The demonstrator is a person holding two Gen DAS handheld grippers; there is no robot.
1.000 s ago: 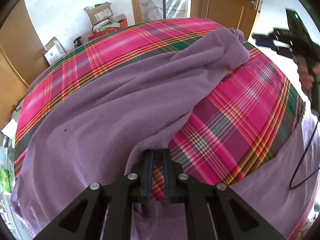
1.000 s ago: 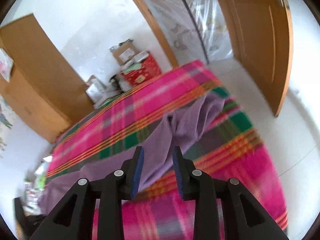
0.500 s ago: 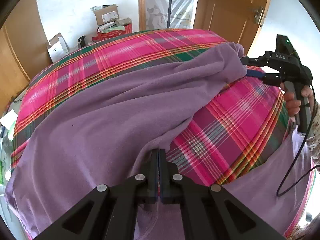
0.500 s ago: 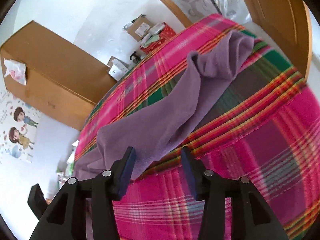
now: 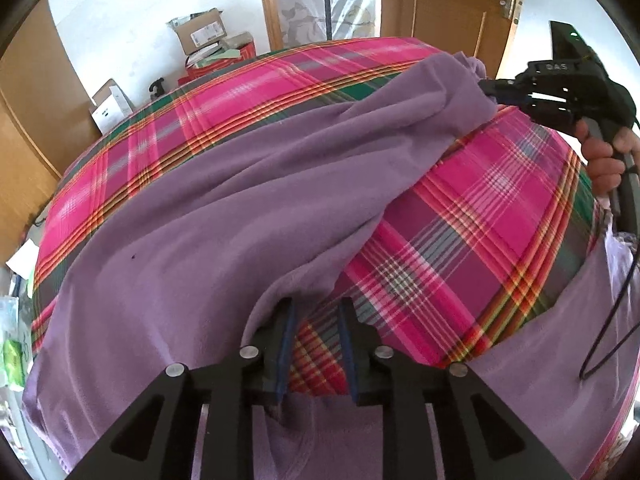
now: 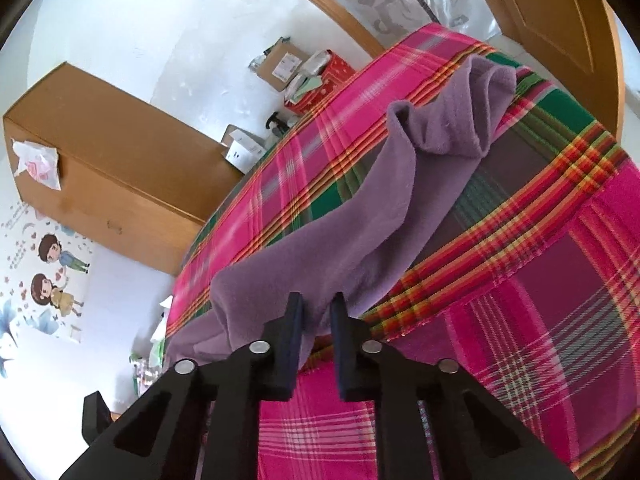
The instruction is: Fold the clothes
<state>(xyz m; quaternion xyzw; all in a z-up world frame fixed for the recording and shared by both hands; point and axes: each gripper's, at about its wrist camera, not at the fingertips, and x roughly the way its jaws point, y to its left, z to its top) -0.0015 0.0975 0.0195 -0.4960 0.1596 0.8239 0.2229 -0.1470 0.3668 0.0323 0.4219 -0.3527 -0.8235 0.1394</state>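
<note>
Left wrist view: left gripper (image 5: 315, 318) is spread apart with nothing between the fingers. The garment (image 5: 192, 216) hem sits right at the left fingertip, bunched over it; I can't tell if it touches. Bare plaid bedspread (image 5: 480, 208) shows through the gap. The purple fleece garment lies across the bed, running from the near-left edge diagonally up toward the far-right corner, with one long fold ridge along it. A second purple area hangs over the near-right bed edge. At the far end of the garment, the right gripper (image 5: 494, 90) meets the bunched tip of the cloth; a hand (image 5: 604, 156) holds its grip and a black cable hangs below. From this view I can't tell if those fingers pinch fabric.

Right wrist view: right gripper (image 6: 317, 322) has a narrow gap between its fingers. Purple cloth sits between and just behind the tips, seemingly not clamped; the pictures don't settle that. Beyond it the garment (image 6: 360, 216) stretches away over the bedspread (image 6: 560, 280), ending in a folded lump near the far bed edge.

Past the bed: cardboard boxes (image 5: 200, 34) and a red box on the floor against the white wall, a wooden wardrobe (image 6: 100, 168) with cartoon stickers on the wall beside it, and a wooden door (image 5: 452, 4) next to a plastic-covered doorway.
</note>
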